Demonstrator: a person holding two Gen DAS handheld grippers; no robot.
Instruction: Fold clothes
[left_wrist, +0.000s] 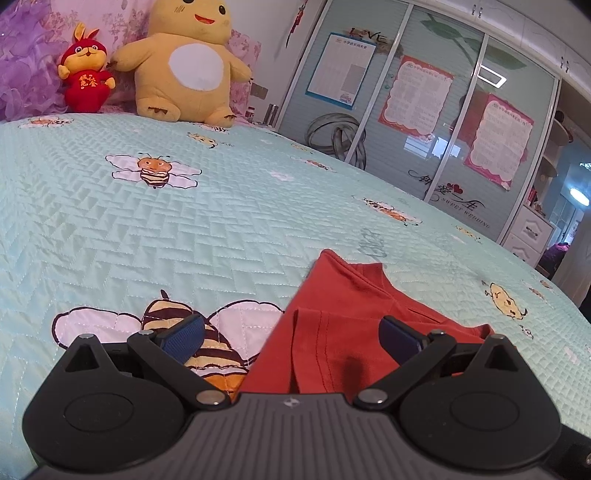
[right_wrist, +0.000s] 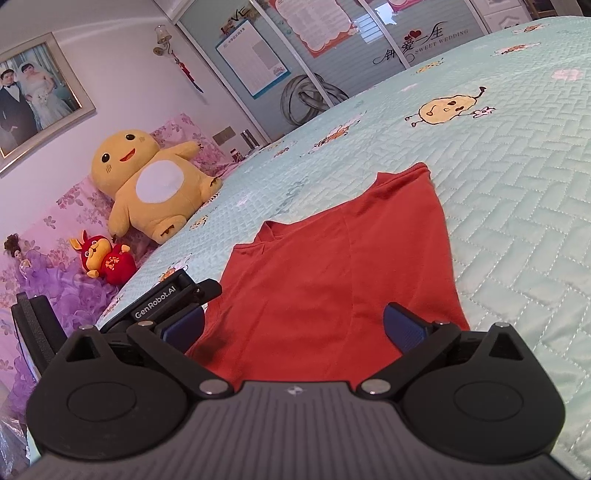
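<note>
Both hand-held grippers, left (left_wrist: 291, 338) and right (right_wrist: 293, 326), wide open, empty, low over red shirt (right_wrist: 332, 258).

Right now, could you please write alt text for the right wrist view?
An open tool hovers over a red shirt lying on a mint quilted bedspread printed with cartoon bees. At the bed's head on the left sit a yellow plush toy and a small red plush rabbit.

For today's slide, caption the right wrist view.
Open right tongs poised over a rust-red cotton shirt on a mint quilted bedspread.
</note>
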